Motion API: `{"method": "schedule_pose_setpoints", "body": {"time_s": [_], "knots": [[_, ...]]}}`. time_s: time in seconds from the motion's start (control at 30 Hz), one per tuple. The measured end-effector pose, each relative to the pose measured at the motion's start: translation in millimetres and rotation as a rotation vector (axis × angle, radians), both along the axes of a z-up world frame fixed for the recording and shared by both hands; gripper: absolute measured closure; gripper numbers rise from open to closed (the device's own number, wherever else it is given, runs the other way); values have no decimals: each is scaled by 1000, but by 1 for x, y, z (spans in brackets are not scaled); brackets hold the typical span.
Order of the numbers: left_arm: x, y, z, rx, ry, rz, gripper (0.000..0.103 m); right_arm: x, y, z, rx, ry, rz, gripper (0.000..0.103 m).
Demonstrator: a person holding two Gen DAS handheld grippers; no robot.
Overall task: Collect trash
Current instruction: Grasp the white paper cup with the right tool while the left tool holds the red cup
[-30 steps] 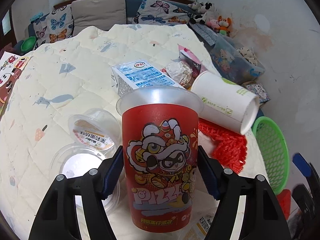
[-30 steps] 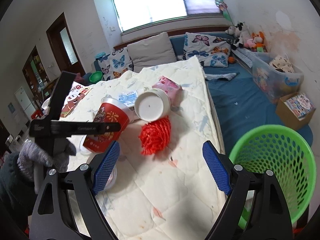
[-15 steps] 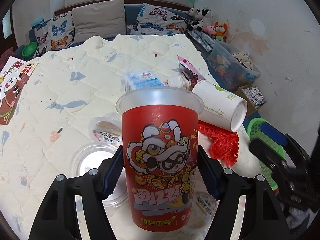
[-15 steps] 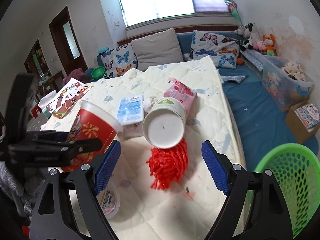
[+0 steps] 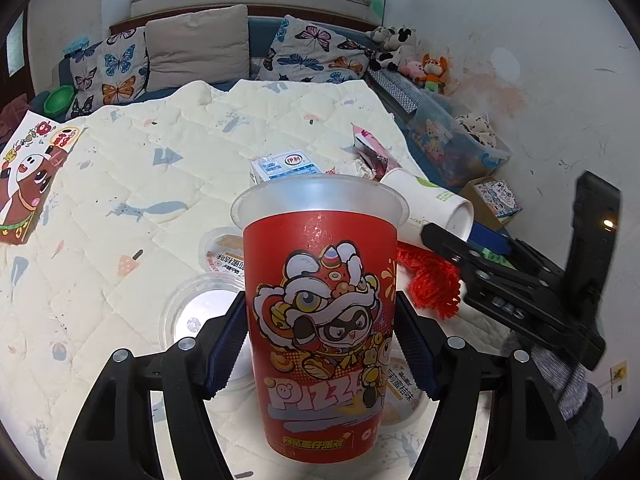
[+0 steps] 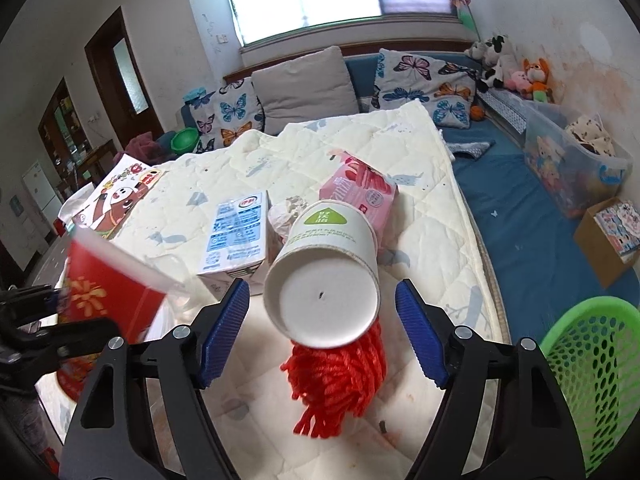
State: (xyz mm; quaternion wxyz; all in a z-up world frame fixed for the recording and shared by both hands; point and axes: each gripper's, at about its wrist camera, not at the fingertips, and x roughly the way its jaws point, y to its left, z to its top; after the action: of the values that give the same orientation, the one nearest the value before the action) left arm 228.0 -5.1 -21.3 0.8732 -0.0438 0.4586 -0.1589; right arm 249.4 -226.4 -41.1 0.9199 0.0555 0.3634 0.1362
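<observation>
Left wrist view: my left gripper has its jaws pinched on the red cup, upright and clear of the quilt.
Red cup, other view: it shows at the left edge, tilted and blurred, with the left gripper around it.
White paper cup: it lies on its side on the bed, its base toward my right gripper, its far end near the pink box.
My right jaws: they have just been closing and stand spread either side of the white cup's base, pads not yet pressing it.
Red mesh: it lies bunched under and in front of the white cup, touching it.
Around it: a milk carton just beside the white cup, clear lidded tubs below the red cup.
Green basket: off the bed's edge on my right, apparently where the trash goes.
Step in hand: I judge one piece is picked up and the second is being approached.
Next move: ease the right gripper forward until the pads flank the cup wall, then close gently, since thin paper will crush. Mind snagging the mesh.
</observation>
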Motion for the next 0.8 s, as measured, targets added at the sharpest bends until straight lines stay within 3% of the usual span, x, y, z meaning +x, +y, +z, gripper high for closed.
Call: {"method": "schedule_pose_setpoints", "body": {"time_s": [0.2,0.8], "knots": [[-5,2,4,-1,-13,-9,35,8,0,-6,10,25,0,46],[-20,-19,18,-21,-40,-56,35,-55,-32,36,47,-70,-26,46]]}}
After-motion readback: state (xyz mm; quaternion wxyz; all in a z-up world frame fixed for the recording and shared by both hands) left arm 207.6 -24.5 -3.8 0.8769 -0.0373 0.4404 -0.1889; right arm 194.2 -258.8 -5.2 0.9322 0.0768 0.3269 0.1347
